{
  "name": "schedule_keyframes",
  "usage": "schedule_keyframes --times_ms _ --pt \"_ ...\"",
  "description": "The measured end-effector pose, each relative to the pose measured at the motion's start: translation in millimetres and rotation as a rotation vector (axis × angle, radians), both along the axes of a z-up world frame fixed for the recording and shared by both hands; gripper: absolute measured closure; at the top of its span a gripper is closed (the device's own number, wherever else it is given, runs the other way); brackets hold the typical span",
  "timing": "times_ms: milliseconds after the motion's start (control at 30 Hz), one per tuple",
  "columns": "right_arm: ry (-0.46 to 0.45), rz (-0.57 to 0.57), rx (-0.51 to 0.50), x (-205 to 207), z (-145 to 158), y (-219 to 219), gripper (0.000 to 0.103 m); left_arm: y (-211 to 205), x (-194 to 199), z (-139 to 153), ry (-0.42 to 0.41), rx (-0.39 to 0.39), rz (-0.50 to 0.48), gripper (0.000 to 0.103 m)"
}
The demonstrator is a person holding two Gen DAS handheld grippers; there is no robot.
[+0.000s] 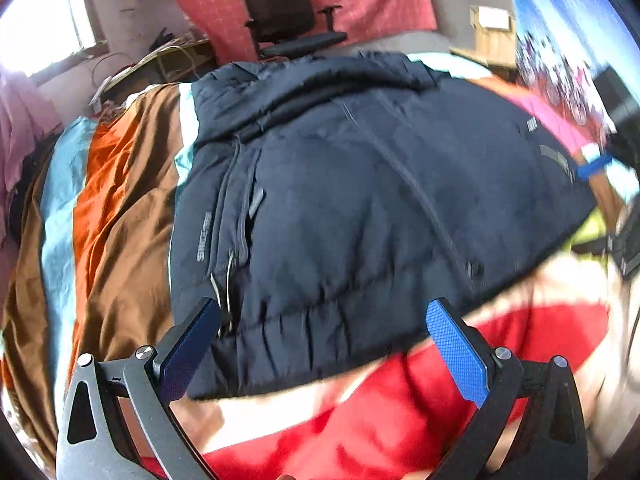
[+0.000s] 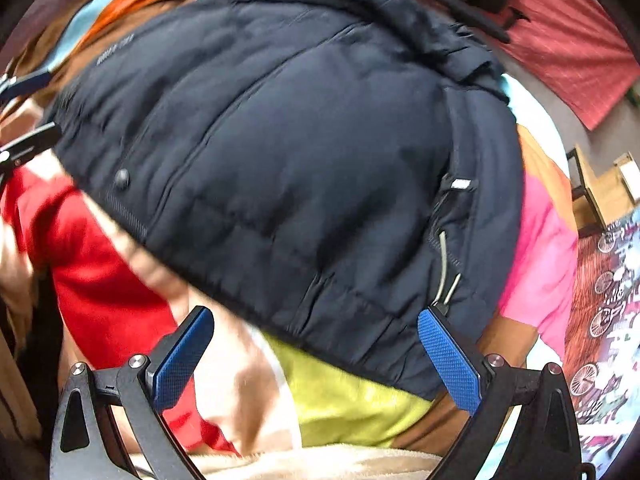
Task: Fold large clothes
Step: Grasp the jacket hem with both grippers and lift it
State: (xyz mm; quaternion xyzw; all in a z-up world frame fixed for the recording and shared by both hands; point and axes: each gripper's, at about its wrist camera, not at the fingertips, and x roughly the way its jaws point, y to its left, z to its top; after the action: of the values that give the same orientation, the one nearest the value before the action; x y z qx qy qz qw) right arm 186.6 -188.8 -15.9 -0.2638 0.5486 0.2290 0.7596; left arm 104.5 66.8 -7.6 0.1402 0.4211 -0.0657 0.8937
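the navy puffer jacket (image 1: pixel 360 200) lies flat on the striped bed cover (image 1: pixel 120 208), collar away, hem nearest. the left hand-held gripper (image 1: pixel 324 344) gapes wide at the hem's left corner; the right hand-held gripper (image 2: pixel 316 350), equally wide, faces the right corner.

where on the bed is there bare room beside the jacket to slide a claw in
Free: orange-brown sheet left of the jacket; red patch below its hem; pink patch on its right. Middle is crowded by the jacket.
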Motion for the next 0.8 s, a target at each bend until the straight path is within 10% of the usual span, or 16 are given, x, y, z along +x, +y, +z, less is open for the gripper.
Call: schedule_keyframes --times_ms 800 --pt "0.084 0.033 -0.062 16 -37 11 0.0 3 2 -73 0.004 0.315 0.046 0.002"
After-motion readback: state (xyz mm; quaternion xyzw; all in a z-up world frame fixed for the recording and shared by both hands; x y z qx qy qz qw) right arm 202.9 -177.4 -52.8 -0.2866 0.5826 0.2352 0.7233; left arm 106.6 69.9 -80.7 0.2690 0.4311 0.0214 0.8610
